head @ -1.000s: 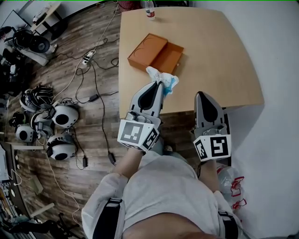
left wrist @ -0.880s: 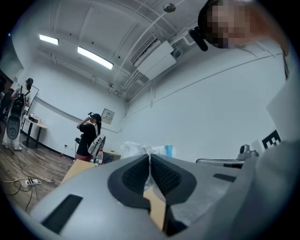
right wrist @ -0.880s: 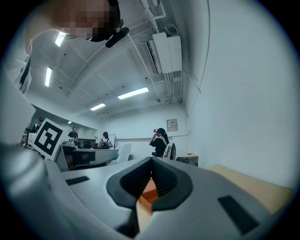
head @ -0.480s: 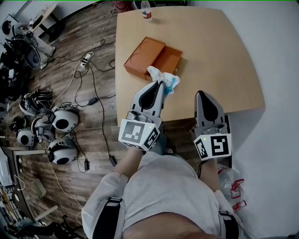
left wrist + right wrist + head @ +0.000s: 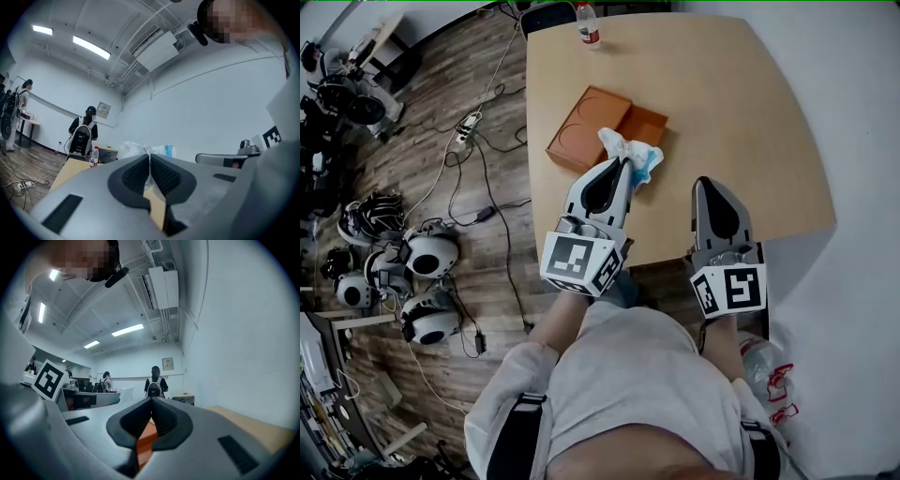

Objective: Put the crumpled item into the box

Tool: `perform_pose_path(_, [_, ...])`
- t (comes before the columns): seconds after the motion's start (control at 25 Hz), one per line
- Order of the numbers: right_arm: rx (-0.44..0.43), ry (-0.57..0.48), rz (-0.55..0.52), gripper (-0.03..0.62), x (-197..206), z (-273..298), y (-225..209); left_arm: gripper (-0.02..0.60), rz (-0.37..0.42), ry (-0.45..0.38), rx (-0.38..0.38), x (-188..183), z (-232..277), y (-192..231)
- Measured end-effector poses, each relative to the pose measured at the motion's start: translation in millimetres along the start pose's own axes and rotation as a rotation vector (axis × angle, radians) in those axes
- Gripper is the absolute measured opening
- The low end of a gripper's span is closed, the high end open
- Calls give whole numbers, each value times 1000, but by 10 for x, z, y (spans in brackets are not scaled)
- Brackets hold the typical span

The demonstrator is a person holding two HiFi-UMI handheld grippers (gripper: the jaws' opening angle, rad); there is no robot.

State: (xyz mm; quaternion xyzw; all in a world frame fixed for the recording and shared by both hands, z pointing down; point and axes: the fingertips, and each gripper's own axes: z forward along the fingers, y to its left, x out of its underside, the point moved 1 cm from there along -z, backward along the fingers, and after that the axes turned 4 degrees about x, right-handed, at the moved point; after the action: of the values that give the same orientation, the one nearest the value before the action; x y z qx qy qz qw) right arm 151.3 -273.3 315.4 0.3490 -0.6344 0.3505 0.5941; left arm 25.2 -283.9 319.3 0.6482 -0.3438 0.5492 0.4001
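Note:
A crumpled white and blue wrapper (image 5: 631, 154) is pinched at the tip of my left gripper (image 5: 624, 163), which is shut on it and holds it just off the near edge of the open orange box (image 5: 593, 126). In the left gripper view the crumpled wrapper (image 5: 143, 149) sticks out past the closed jaws. My right gripper (image 5: 707, 183) is shut with nothing in it, over the table's near edge, right of the box. An orange strip of the box (image 5: 145, 439) shows through its jaw gap.
The wooden table (image 5: 750, 122) carries a water bottle (image 5: 585, 23) at its far edge. Cables, a power strip (image 5: 468, 127) and several round white devices (image 5: 422, 253) lie on the wood floor to the left. People stand in the room beyond.
My left gripper has carried the crumpled wrapper a little forward, closer to the box. The right gripper has edged forward slightly and remains shut.

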Motion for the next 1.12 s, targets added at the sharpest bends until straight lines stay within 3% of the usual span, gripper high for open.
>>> perform_pose_path(0.56, [91, 40, 12, 9, 225, 653, -201, 25, -34, 97, 85, 312, 667, 495])
perform_pose_path(1.12, [162, 123, 41, 9, 575, 958, -380, 25, -101, 264, 136, 1015, 1068, 790])
